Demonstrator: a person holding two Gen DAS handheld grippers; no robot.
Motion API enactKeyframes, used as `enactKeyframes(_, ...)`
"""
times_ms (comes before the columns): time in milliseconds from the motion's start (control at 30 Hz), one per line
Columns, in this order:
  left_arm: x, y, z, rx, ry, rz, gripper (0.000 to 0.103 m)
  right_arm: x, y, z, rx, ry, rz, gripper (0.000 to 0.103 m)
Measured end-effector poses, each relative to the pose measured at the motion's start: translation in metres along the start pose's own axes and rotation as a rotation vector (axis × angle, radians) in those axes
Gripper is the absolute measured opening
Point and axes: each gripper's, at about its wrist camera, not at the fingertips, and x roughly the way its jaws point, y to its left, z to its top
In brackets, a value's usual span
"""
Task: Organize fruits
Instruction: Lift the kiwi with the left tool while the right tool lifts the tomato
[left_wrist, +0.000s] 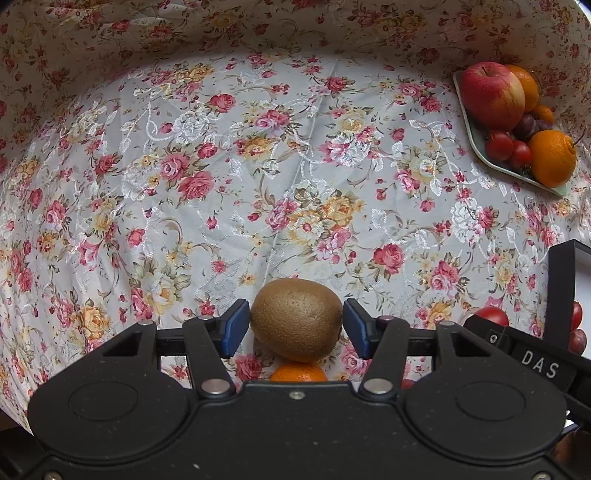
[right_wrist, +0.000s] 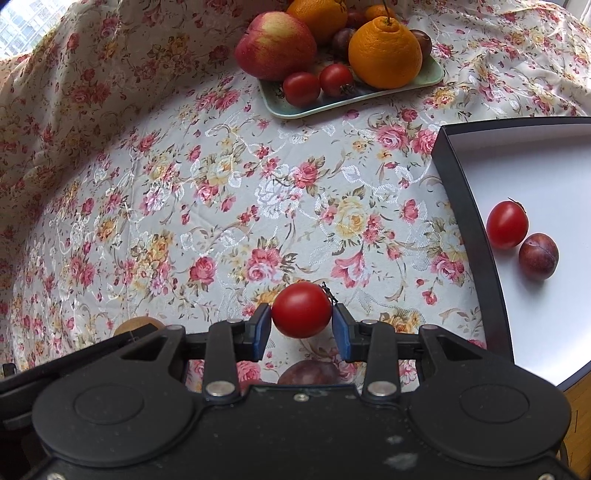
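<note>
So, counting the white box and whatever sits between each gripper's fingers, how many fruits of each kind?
Red cherry tomatoes: 2, one in the black-walled white box, one between the right gripper fingers.
Dark purple plum: 1, in the box.
Brown fuzzy kiwi: 1, between the left gripper fingers.
Total: 4

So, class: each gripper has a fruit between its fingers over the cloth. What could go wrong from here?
1. The left gripper looks barely closed on the kiwi; it could slip and roll.
2. An orange lies right under the kiwi, so a drop could knock it away.
3. The right gripper pinches the tomato; squeezing harder may split it before it reaches the box.
</note>
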Motion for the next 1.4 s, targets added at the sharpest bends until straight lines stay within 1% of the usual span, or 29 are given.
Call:
enactKeyframes(300, 0.009, 0.0, 0.001, -0.001, 0.024, -0.005, 0.064, -0.001, 0.003, 0.003, 0.0, -0.003, 0.019, 0.038)
enactKeyframes(567, 0.017, -0.005, 0.0, 0.015, 0.04, 0.025, 0.064, 0.0, 0.003, 0.005, 0.01, -0.009, 0.024, 0.038)
enactKeyframes(867, 0.028, -0.006, 0.0, 0.016, 0.064, 0.03, 0.064, 0.001, 0.005, 0.008, 0.012, -0.01, 0.033, 0.038)
enactKeyframes(1267, 0.032, -0.009, 0.0, 0.027, 0.056, 0.032, 0.063, 0.001, 0.006, 0.009, 0.012, -0.009, 0.035, 0.038)
enactKeyframes(1400, 0.032, -0.008, 0.0, 0.005, 0.056, 0.022, 0.063, 0.0, 0.006, 0.009, 0.012, -0.011, 0.035, 0.038)
